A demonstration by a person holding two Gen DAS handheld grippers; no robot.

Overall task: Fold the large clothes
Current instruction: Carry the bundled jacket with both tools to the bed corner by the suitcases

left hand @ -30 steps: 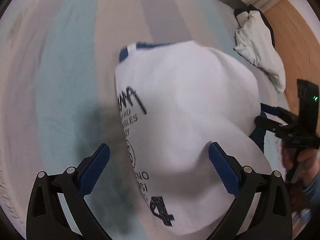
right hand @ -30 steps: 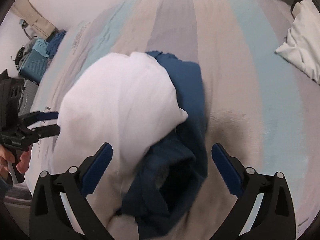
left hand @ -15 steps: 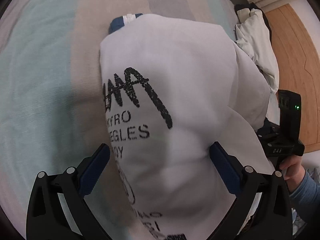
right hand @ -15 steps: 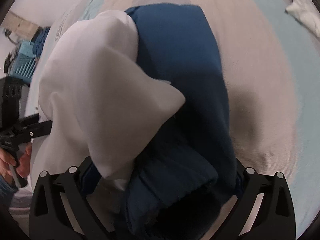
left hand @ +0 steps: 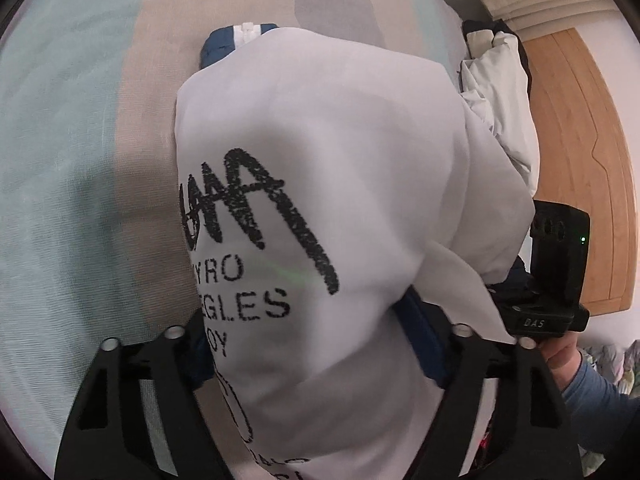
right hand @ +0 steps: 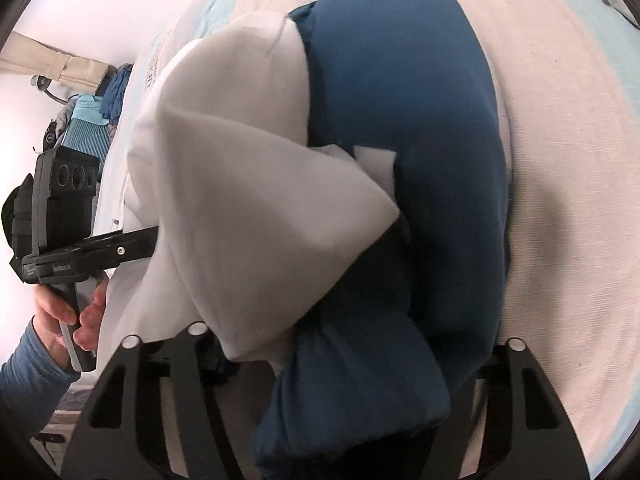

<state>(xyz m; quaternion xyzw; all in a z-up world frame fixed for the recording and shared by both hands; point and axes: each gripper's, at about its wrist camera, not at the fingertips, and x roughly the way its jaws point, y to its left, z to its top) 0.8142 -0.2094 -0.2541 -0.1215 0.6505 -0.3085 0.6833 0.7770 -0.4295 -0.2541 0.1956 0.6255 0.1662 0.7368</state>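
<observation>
A folded bundle, a white garment with black lettering (left hand: 320,208) over a blue one (right hand: 420,140), lies on the striped bed. My left gripper (left hand: 312,344) straddles its near edge, fingers spread wide with the white cloth bulging between them. My right gripper (right hand: 344,352) straddles the opposite side, fingers spread around the blue and white folds. In the right wrist view the left gripper's fingers (right hand: 120,246) reach under the white cloth. The right gripper's body (left hand: 556,280) shows at the bundle's far right. Fingertips are mostly hidden by cloth.
The bed sheet (left hand: 72,160) has teal, beige and grey stripes. A crumpled white garment (left hand: 500,92) lies at the bed's far corner by a wooden headboard (left hand: 580,160). A teal suitcase (right hand: 88,132) stands beside the bed.
Both grippers have pushed in closer from opposite sides, so the bundle now fills each view and sits between the spread fingers. The finger pads have sunk behind the cloth.
</observation>
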